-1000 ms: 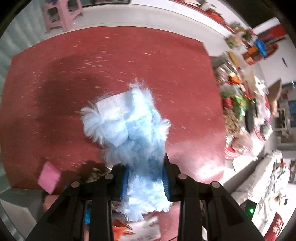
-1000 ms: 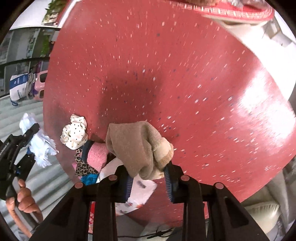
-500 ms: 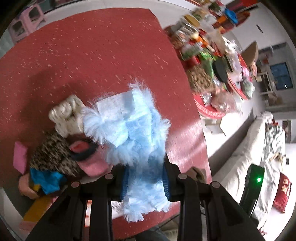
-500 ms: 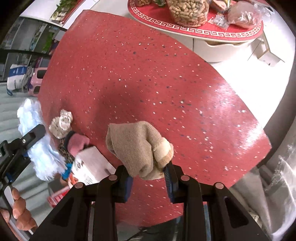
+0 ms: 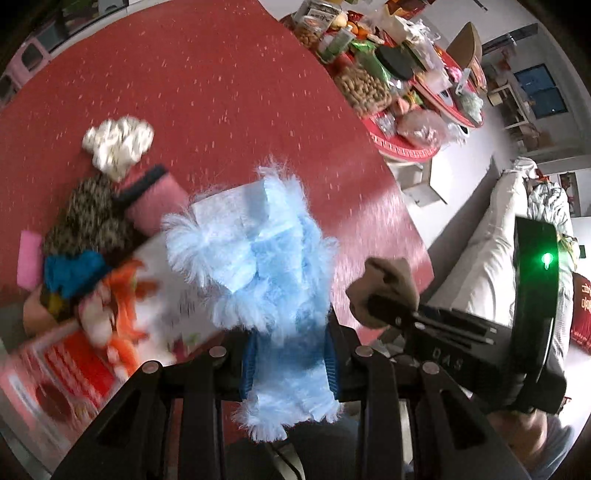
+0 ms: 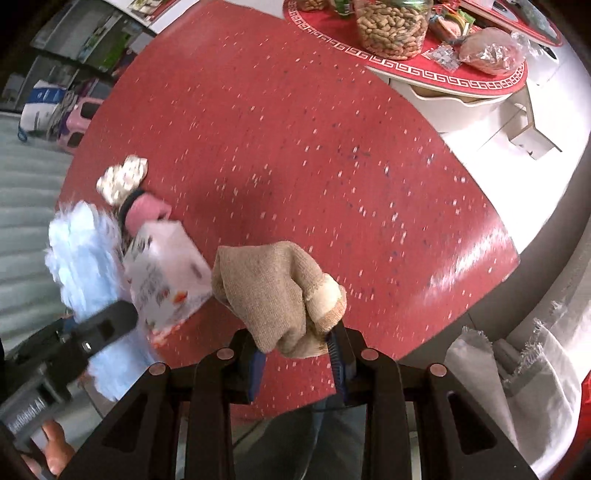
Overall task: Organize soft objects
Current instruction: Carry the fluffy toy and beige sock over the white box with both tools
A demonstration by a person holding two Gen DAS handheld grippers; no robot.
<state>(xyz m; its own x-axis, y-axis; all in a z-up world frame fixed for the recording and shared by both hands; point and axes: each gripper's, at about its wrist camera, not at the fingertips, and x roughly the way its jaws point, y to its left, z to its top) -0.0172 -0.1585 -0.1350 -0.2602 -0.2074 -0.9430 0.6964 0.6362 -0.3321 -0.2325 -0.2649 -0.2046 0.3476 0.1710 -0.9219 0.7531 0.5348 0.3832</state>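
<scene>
1. The left gripper pinches a fluffy light-blue cloth between its blue pads; the cloth rises ahead of the fingers and a frayed end hangs below them.
2. The right gripper is clamped on a tan sock, bunched up ahead of the fingertips with a paler cream toe on its right side.
3. In the left wrist view, the right gripper and its sock appear just to the right of the left gripper, over the near edge of the red speckled table.
4. Ahead and left of the left gripper lies a pile of soft things: a cream dotted scrunchie farthest, a pink sock with a dark cuff beside it, a leopard-print cloth, and a blue cloth nearest.
5. A white printed carton lies just left of the right gripper, touching that pile; motion blur hides its print.
6. Far ahead-right of the right gripper stands a jar of peanuts on a red tray.
</scene>
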